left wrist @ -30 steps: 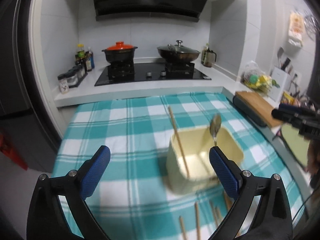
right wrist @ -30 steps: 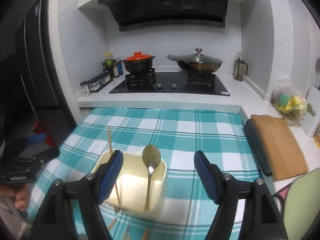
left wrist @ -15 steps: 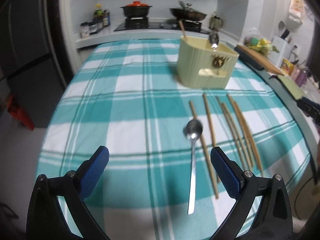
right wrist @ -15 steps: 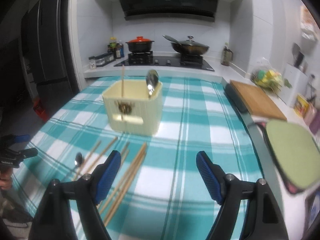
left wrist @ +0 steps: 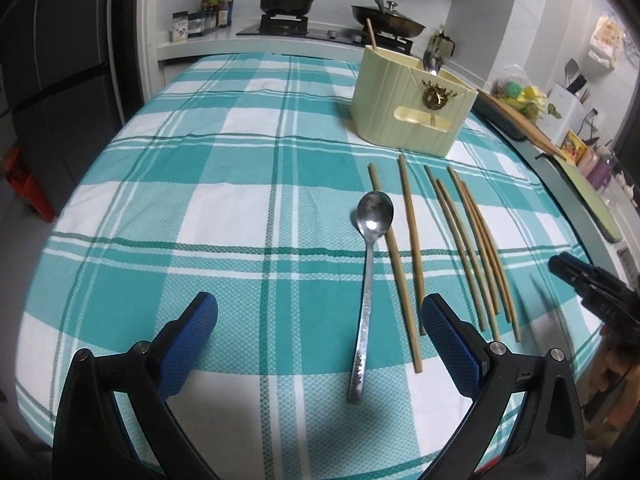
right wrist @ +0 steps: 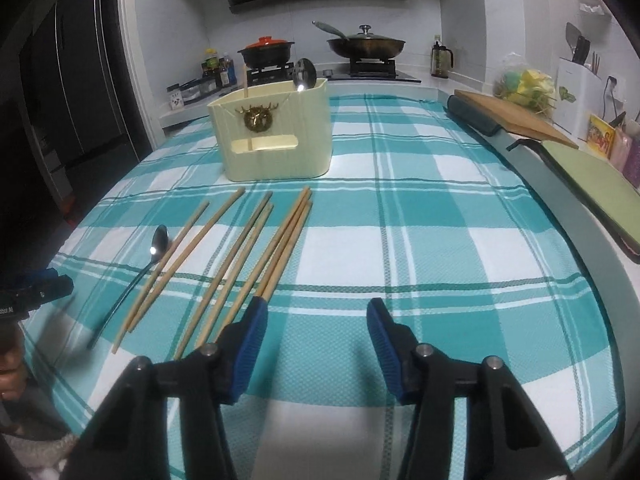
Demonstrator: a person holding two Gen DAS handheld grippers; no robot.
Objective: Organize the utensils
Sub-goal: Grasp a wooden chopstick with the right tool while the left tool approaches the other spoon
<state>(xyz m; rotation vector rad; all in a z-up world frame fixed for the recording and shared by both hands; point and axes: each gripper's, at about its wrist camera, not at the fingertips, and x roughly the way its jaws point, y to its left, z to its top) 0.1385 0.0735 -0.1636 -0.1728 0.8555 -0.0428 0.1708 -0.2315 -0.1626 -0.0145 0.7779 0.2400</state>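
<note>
A cream utensil holder (left wrist: 412, 104) (right wrist: 276, 132) stands on the checked tablecloth, with one chopstick and one spoon upright in it. Several wooden chopsticks (left wrist: 468, 248) (right wrist: 256, 248) lie in front of it beside a steel spoon (left wrist: 370, 264) (right wrist: 154, 256). My left gripper (left wrist: 320, 312) hangs open low over the cloth, the spoon's handle lying below the gap between its fingers. My right gripper (right wrist: 318, 312) has its jaws closing with only cloth between them. The near ends of the chopsticks reach its left finger (right wrist: 252, 332).
The teal checked tablecloth (right wrist: 440, 240) covers the table. A cutting board (right wrist: 516, 116) and a green mat (right wrist: 592, 184) lie along the right counter. The stove with a red-lidded pot (right wrist: 266, 52) and a wok (right wrist: 366, 46) is at the back. A dark fridge stands to the left.
Both grippers have drawn back from over the holder and sunk toward the table's near edge. The loose spoon and chopsticks have come into view. The right jaws have narrowed.
</note>
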